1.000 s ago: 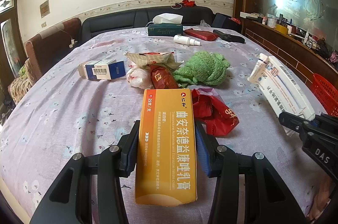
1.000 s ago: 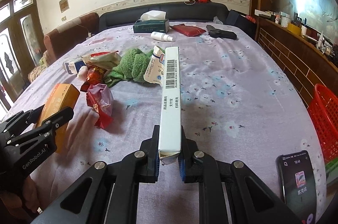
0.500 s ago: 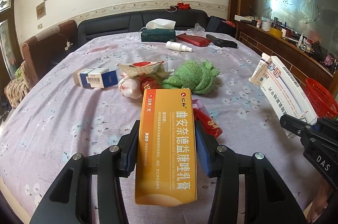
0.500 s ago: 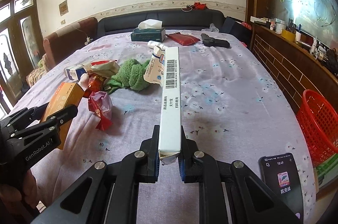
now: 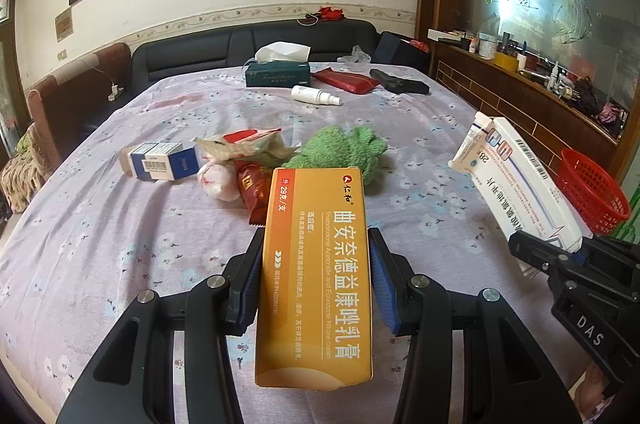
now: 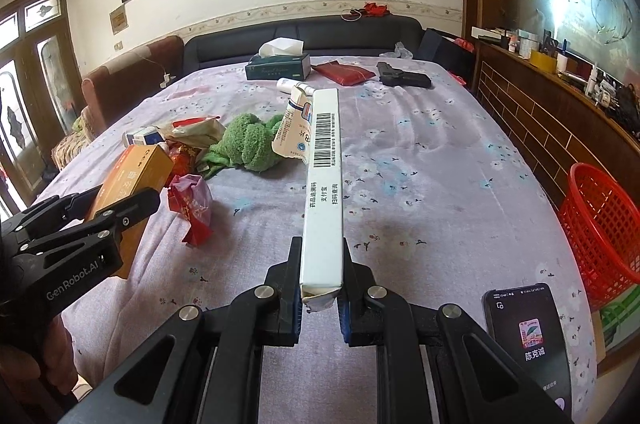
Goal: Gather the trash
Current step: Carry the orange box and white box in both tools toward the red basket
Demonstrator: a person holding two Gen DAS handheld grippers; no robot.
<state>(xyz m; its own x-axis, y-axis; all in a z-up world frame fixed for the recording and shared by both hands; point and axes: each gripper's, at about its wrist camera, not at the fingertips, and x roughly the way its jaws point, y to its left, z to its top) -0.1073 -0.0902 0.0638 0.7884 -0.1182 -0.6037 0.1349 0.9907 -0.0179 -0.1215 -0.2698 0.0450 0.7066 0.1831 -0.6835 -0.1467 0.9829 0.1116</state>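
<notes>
My left gripper [image 5: 316,280] is shut on an orange medicine box [image 5: 314,272], lifted above the table. That orange box [image 6: 132,180] and the left gripper [image 6: 100,212] also show at the left of the right wrist view. My right gripper [image 6: 320,284] is shut on a long white box [image 6: 325,184] with a barcode, its far flap open. From the left wrist view, the white box [image 5: 516,184] sits at the right. On the table lie a red wrapper [image 6: 190,202], a blue and white box [image 5: 160,160], a crumpled packet [image 5: 240,144] and a pink ball [image 5: 220,180].
A green cloth [image 5: 344,148] lies mid-table. At the far end are a tissue box [image 6: 278,64], a white bottle [image 5: 314,95], a red pouch [image 6: 346,72] and a black object [image 6: 402,76]. A red basket [image 6: 604,228] stands off the right edge. A phone [image 6: 524,340] is mounted near the right gripper.
Both grippers have risen a little with their boxes still held. The table items now sit lower and farther in both views; the red basket shows more.
</notes>
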